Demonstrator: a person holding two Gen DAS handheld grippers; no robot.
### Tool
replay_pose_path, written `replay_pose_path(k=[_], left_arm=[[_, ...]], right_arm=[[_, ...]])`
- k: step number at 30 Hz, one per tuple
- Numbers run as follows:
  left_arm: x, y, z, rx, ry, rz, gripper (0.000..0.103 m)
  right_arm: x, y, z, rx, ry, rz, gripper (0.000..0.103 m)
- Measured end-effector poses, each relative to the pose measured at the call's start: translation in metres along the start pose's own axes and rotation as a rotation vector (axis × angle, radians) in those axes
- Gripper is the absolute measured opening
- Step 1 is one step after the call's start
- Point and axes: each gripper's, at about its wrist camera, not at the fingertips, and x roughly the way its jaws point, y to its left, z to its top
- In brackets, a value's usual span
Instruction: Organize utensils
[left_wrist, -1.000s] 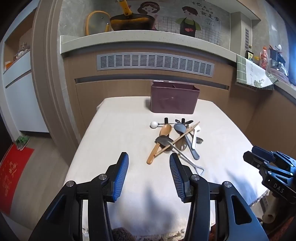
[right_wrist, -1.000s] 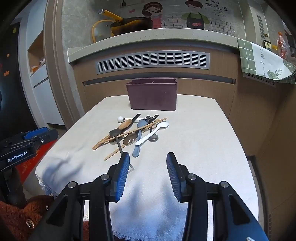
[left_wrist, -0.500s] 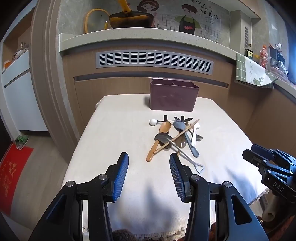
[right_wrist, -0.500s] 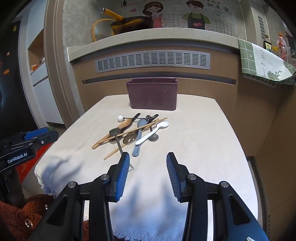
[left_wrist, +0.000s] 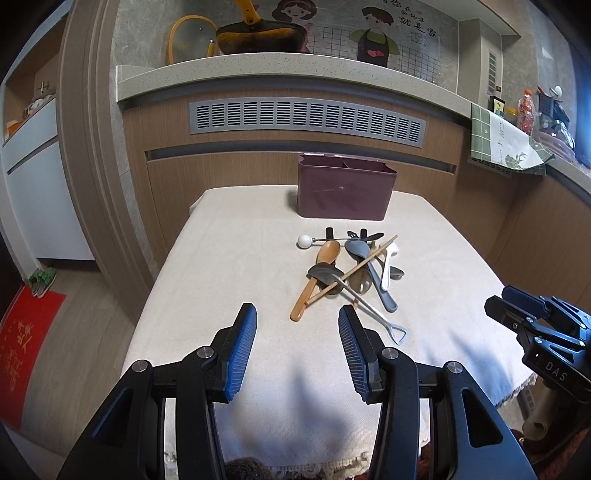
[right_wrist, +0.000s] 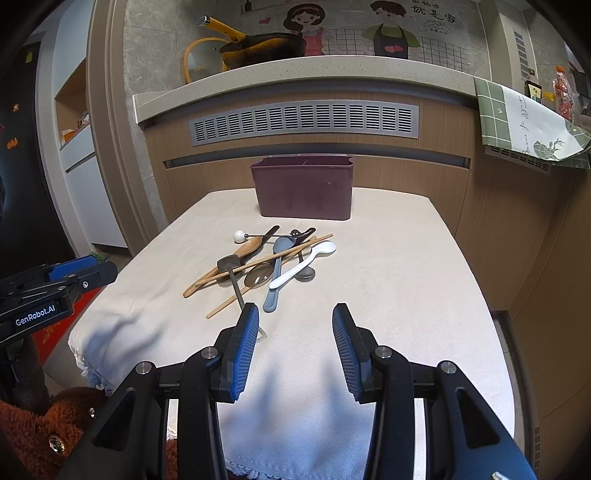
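From the left wrist, the left gripper (left_wrist: 297, 345) is held with fingers apart, empty, short of the tangled pile of wooden, grey and white utensils (left_wrist: 349, 273) lying before the maroon plastic divided caddy (left_wrist: 345, 191). From the right wrist, the right gripper (right_wrist: 291, 341) is likewise spread and empty, near the pile, which is seen in front of the caddy on the cream tablecloth (right_wrist: 399, 280).

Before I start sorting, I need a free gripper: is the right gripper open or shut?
Open. The right gripper has its two blue-padded fingers spread wide with only the tablecloth showing between them; it holds nothing.
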Motion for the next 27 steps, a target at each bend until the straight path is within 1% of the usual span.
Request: replay_pose_path(k=[3, 14, 16, 22, 24, 27], left_arm=[[0.003, 0.002, 0.004, 0.002, 0.001, -0.001, 0.047], [-0.001, -0.005, -0.006, 0.001, 0.008, -0.002, 0.047], [0.003, 0.0, 0.003, 0.002, 0.005, 0.0, 0.047], [0.0, -0.005, -0.004, 0.002, 0.005, 0.0, 0.047], [0.003, 0.001, 0.003, 0.001, 0.007, -0.001, 0.047], [0.003, -0.001, 0.001, 0.0, 0.009, -0.002, 0.047]], right_arm=[[0.0, 0.0, 0.0, 0.0, 0.002, 0.001, 0.04], [0.0, -0.002, 0.0, 0.003, 0.006, 0.001, 0.04], [0.001, -0.002, 0.0, 0.002, 0.005, 0.002, 0.04], [0.001, -0.002, 0.0, 0.001, 0.007, 0.003, 0.04], [0.001, -0.003, 0.0, 0.001, 0.006, 0.002, 0.04], [0.001, -0.003, 0.0, 0.001, 0.008, 0.003, 0.04]])
